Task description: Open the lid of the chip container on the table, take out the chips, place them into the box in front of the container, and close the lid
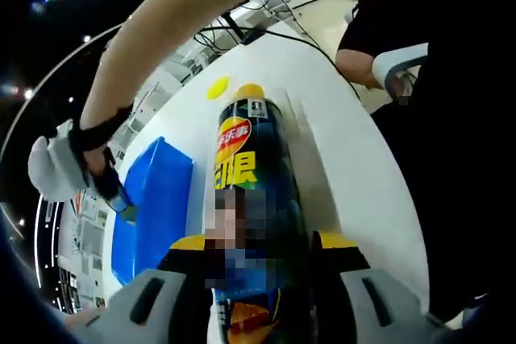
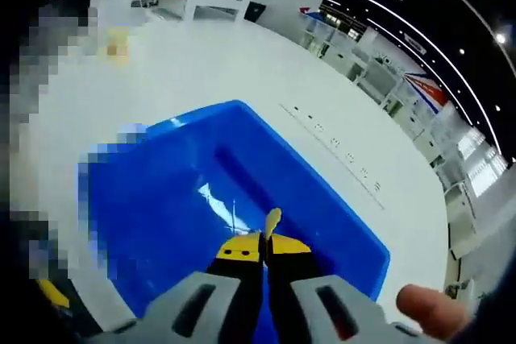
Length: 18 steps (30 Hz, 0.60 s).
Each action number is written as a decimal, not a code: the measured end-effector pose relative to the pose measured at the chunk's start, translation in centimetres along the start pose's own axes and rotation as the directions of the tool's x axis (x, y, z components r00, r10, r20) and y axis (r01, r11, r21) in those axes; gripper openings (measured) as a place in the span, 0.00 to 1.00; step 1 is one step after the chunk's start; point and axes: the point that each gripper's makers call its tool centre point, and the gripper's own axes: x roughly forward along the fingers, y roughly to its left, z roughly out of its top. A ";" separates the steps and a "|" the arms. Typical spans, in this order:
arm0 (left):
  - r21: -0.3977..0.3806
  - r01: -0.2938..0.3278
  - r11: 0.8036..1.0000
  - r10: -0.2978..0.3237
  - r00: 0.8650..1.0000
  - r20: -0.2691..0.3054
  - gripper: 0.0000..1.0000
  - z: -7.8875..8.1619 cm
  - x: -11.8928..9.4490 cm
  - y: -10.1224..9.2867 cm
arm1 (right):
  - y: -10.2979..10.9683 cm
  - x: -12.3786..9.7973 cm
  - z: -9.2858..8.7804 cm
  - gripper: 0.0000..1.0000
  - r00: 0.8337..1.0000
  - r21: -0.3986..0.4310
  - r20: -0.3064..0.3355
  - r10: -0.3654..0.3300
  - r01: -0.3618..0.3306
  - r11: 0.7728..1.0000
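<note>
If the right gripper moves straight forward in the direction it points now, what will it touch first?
Most likely the inside floor of the blue box. The right gripper, shut on a chip, points down into it with nothing visible between, though depth is hard to judge.

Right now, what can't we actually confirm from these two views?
- Chip container, left gripper view: the left gripper covers its lower end and a mosaic patch blurs its middle.
- Its open end: the tube's own body hides what is left inside.
- Blue box, right gripper view: near wall hidden behind the right gripper; left corner blurred.
- Chip: only an edge protrudes; size unclear.
</note>
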 end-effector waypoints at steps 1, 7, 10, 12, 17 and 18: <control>0.002 0.000 1.000 0.000 1.000 0.001 0.49 0.0 0.0 0.0 | 0.0 0.0 -0.1 0.01 1.000 0.003 -0.001 0.001 -0.001 1.000; 0.001 0.000 1.000 0.000 1.000 0.005 0.49 0.0 0.0 0.0 | -0.5 0.1 -0.6 0.01 1.000 -0.009 0.000 -0.011 0.011 1.000; 0.001 0.000 1.000 0.000 1.000 0.005 0.49 0.0 0.0 0.0 | -0.2 0.0 -0.9 0.01 1.000 -0.011 -0.001 0.000 0.000 1.000; 0.001 0.000 1.000 0.000 1.000 0.005 0.49 0.0 0.0 0.1 | 0.1 -0.1 -0.9 0.02 1.000 -0.016 -0.002 0.010 -0.010 1.000; -0.001 0.005 1.000 -0.005 1.000 0.006 0.49 0.0 0.0 0.1 | 1.1 0.1 -0.6 0.22 0.996 0.017 0.009 0.087 -0.087 0.996; -0.002 0.006 1.000 -0.005 1.000 0.005 0.49 0.0 0.0 0.1 | 0.9 0.0 -0.5 0.24 0.996 0.027 0.015 0.088 -0.088 0.996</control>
